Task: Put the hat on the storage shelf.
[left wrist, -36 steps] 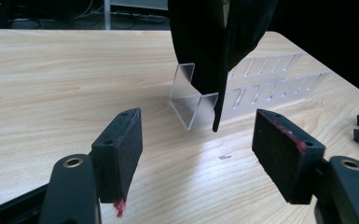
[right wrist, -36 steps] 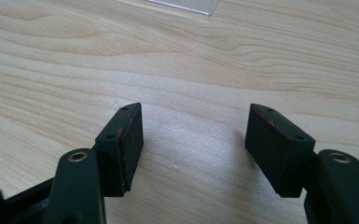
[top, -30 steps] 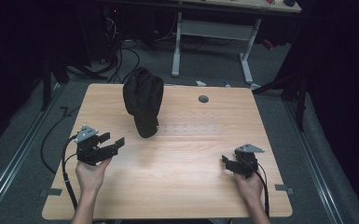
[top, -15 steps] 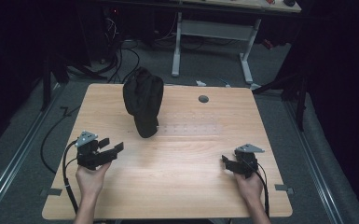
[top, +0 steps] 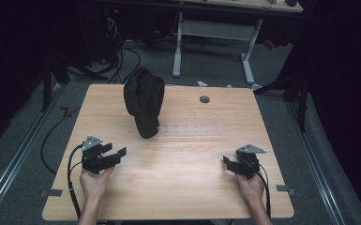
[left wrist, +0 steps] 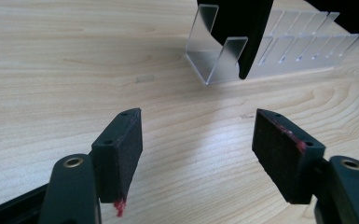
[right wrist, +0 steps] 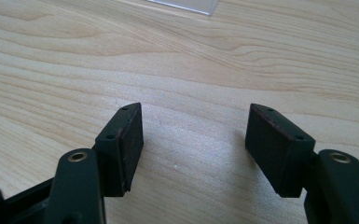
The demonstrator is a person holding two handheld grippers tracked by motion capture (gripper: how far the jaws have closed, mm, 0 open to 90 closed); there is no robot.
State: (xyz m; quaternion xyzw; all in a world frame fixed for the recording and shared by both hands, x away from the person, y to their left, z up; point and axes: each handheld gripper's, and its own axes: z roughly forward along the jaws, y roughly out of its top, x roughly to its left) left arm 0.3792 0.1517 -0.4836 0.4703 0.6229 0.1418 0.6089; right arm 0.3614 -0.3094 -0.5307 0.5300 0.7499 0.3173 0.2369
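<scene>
A black cloth object [top: 144, 101], like a cap, stands propped on the left end of a clear plastic slotted rack [top: 190, 129] at the table's middle back. In the left gripper view the rack [left wrist: 284, 51] shows its upright dividers, with the black cloth [left wrist: 240, 28] hanging over its near end. My left gripper [top: 117, 153] is held at the front left, open and holding nothing; its jaws [left wrist: 196, 149] stand wide apart over bare wood. My right gripper [top: 227, 162] is at the front right, likewise open [right wrist: 193, 140] over bare wood.
The wooden table [top: 169, 197] has a round cable hole [top: 204, 99] near its back edge. Tape marks [top: 283, 188] sit at the front corners. A white-legged desk frame [top: 215, 42] and cables [top: 117, 56] lie on the floor beyond the table.
My left gripper has drawn back toward the front edge of the table. The right gripper has stayed in place.
</scene>
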